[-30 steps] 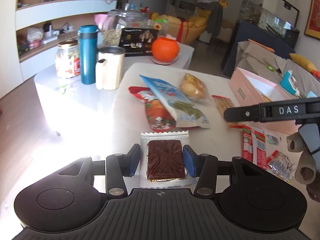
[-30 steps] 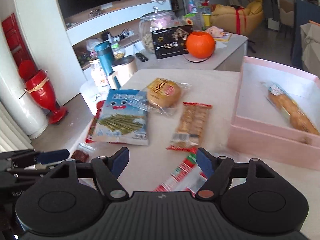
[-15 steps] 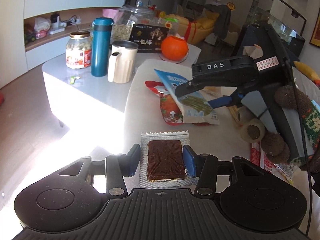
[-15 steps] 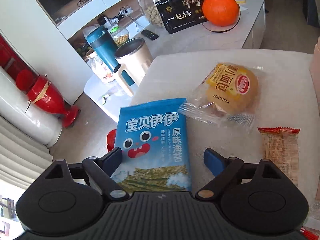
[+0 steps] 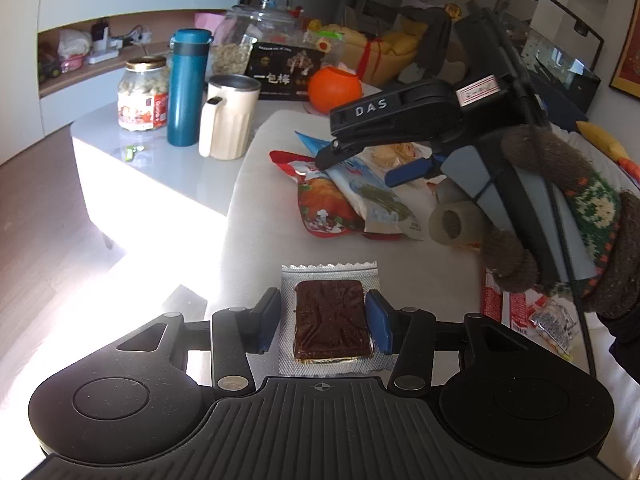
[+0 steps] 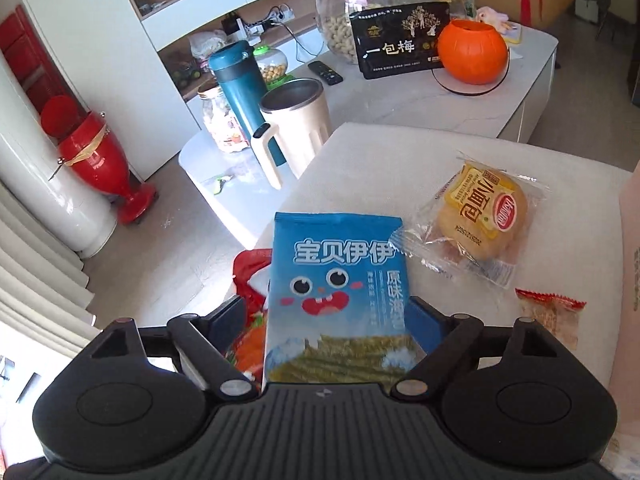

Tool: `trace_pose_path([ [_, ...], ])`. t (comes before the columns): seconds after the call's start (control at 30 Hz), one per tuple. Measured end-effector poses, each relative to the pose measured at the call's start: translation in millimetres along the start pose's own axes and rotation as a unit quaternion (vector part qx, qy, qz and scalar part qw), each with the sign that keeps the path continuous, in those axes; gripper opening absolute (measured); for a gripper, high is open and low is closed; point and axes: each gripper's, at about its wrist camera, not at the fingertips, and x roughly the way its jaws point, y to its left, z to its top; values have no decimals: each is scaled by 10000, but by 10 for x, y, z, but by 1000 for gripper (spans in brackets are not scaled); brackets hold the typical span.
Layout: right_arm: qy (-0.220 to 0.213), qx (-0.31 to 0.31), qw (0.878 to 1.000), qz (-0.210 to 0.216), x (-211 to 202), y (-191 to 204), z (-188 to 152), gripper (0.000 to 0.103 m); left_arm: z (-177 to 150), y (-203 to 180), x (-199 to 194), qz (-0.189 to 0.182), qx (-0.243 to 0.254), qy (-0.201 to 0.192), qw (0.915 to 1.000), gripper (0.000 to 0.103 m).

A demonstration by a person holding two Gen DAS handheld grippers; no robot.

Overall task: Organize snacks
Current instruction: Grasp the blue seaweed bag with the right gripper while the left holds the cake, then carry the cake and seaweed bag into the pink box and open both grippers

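Note:
My left gripper [image 5: 325,322] is shut on a brown snack bar in a clear silver-edged wrapper [image 5: 330,320], held just above the white table [image 5: 256,224]. My right gripper [image 6: 332,320] straddles the blue seaweed snack bag [image 6: 340,292], its jaws still open on either side of the bag. It also shows in the left wrist view [image 5: 384,168] over the blue bag [image 5: 376,200]. A red snack bag [image 5: 320,204] lies under the blue one. A wrapped small bread [image 6: 486,216] and a red-edged cracker pack [image 6: 554,316] lie to the right.
A cream mug [image 6: 296,128], teal flask [image 6: 240,84], nut jars [image 5: 142,94], black gift box [image 6: 402,42] and orange pumpkin pot [image 6: 472,52] stand on the low table behind. The pink box wall [image 6: 630,260] is at the right edge. More packets [image 5: 532,316] lie right.
My right gripper has moved left and down over the blue seaweed bag, which now sits between its jaws. My left gripper still holds the brown bar in the same place.

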Motion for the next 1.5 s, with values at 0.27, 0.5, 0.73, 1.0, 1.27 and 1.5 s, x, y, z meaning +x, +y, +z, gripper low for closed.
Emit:
trace_pose_path([
  [0.27,239,111,9996,115,115,-125,-36,83,-21,-59,43,-133,37,70,9999,52],
  [0.5,97,-556,9971,512,-773,-154,-496,79,-63,-268,109,-427,247,181,9986,52],
  [0.73,-40,-427,9990,-107,-1613,-719,-1134,79,-59,-802,193,-1024,840,351,9906,52],
  [1.0,-857,-201,9889,-1197,-2702,-1379,-1573,80,695,-1832,26,-1959,1769,-550,9630,52],
  [1.27,-1326,68,9762,-1716,-3056,-1721,-1703,81,1517,-2479,896,-2258,1263,-553,9644,50],
  [1.5,-1430,143,9746,-1716,-2957,-1756,-1603,81,1199,-1923,919,-2011,957,-574,9732,50],
])
